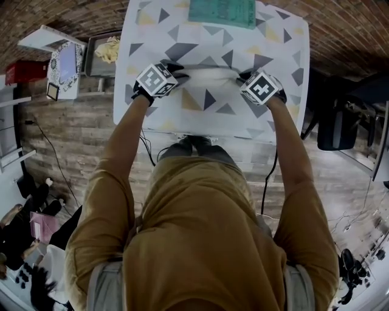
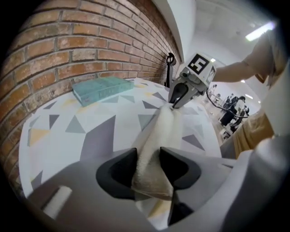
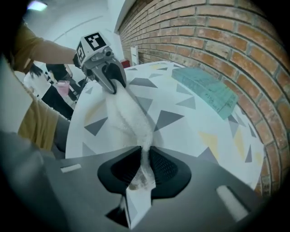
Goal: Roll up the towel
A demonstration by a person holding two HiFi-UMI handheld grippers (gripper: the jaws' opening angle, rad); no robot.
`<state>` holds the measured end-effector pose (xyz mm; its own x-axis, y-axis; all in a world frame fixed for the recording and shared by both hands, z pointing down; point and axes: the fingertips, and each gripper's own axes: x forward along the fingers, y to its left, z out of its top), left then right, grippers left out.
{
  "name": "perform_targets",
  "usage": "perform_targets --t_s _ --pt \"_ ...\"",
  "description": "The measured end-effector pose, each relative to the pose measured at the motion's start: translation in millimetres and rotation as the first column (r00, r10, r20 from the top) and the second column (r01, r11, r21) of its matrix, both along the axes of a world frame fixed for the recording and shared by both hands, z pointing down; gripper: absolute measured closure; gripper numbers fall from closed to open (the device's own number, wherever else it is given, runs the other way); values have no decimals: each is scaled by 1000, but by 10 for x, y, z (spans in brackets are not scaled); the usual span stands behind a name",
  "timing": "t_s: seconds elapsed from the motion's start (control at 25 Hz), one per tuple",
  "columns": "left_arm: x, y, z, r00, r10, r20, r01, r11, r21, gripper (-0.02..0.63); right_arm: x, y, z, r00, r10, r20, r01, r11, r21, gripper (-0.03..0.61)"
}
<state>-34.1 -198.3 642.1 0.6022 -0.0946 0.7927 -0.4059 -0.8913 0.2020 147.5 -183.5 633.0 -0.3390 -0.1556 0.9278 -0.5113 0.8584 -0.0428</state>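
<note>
- Nearest the camera, a person in an ochre top stands at the near edge of the table, both arms reaching out over it.
- The table top is white with grey and yellow triangles printed on it.
- The left gripper is over the table's left half. In its own view the dark pads are pressed on the bunched end of the towel, so it has a firm hold.
- The right gripper is over the table's right half. Its jaws are almost together and pinch a thin fold of the towel's other end.
- The towel is white and gathered into a narrow band.
- It runs from one gripper to the other over the middle of the table.
- Its long axis runs left to right, parallel to the table's near edge, with one end pointing into each set of jaws.
- I cannot tell whether it rests on the top or hangs just above it.
- Each gripper carries a cube with black-and-white square markers, which have no letters on them.
- At the table's far edge lies a flat teal book. Faint print shows on its cover but is too small to read.
- Beyond the table's far edge is a red brick wall.
</note>
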Motion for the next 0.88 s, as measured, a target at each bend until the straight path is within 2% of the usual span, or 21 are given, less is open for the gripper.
perform_targets --t_s 0.08,0.2,0.52,0.68,0.88 --pt "3 -22 -32 1000 6 6 -7 999 54 386 -10 -10 -30 1000 5 -9 -5 999 43 525" --pt "-39 -110 -133 998 -48 -38 52 994 92 373 25 -35 -105 999 49 19 -51 995 87 514" --pt "-145 -56 -213 989 -113 -92 124 985 122 373 105 4 -187 995 97 38 -102 984 149 514" --pt "-152 -92 -345 978 -144 -149 166 975 151 373 137 -27 -172 989 131 68 -141 974 179 514" --pt "-150 -113 -544 958 -174 -228 216 961 175 373 169 -92 -402 985 158 67 -169 959 228 514"
